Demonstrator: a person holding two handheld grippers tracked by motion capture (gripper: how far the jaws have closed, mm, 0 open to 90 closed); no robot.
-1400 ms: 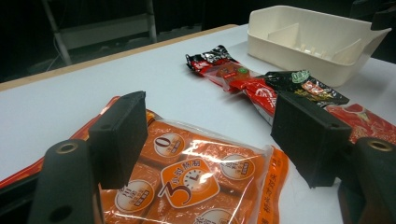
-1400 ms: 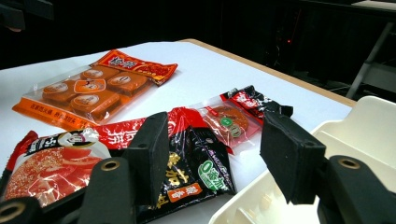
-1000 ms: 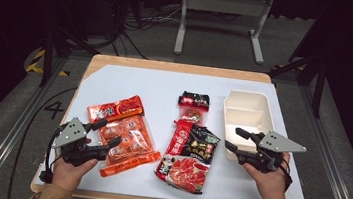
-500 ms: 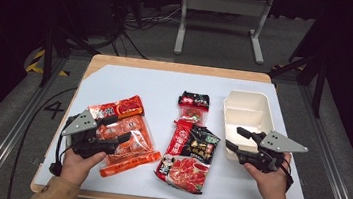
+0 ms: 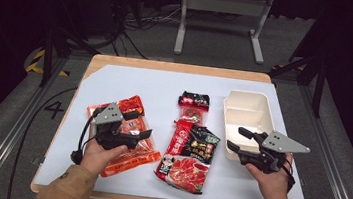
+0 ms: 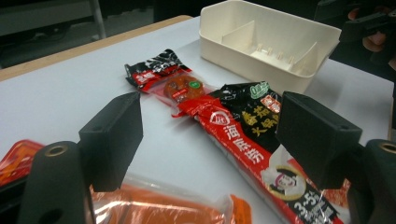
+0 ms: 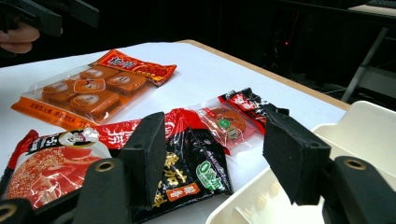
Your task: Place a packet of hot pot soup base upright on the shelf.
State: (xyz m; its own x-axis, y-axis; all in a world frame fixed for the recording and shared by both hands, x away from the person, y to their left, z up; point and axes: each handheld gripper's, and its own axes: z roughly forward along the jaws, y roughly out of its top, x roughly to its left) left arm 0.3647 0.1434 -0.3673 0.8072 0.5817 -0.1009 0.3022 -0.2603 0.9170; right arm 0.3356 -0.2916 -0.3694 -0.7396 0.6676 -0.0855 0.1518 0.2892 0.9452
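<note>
The white table (image 5: 166,85) carries everything, and the cream divided box (image 5: 245,117) at its right is the biggest thing on it. Its partitions show plainly in the left gripper view (image 6: 268,39), and nothing lies in the compartments that can be seen.

Next in size is the long red and black sauce packet (image 5: 189,154), lying lengthwise in the middle of the table. The orange packet of biscuits (image 5: 132,140) sits to its left, apart from it; in the right gripper view (image 7: 93,91) the round pieces show through its clear wrapper. Smallest is the little red and black snack packet (image 5: 194,106) at the far end of the sauce packet, touching or overlapping it.

The left gripper (image 5: 142,135) hangs over the orange packet with its tips pointing toward the sauce packet. Its jaws stand well apart and have just been opening. In its own view (image 6: 210,140) nothing is between them; they frame bare table and the sauce packet beyond, with the orange packet's edge showing below. Whether the jaws brush the wrapper I cannot tell.

The right gripper (image 5: 238,139) is held at the near left corner of the box, over its rim. Its jaws are apart, and in its own view (image 7: 215,154) they grip nothing, with the sauce packet and the box rim seen past them.
</note>
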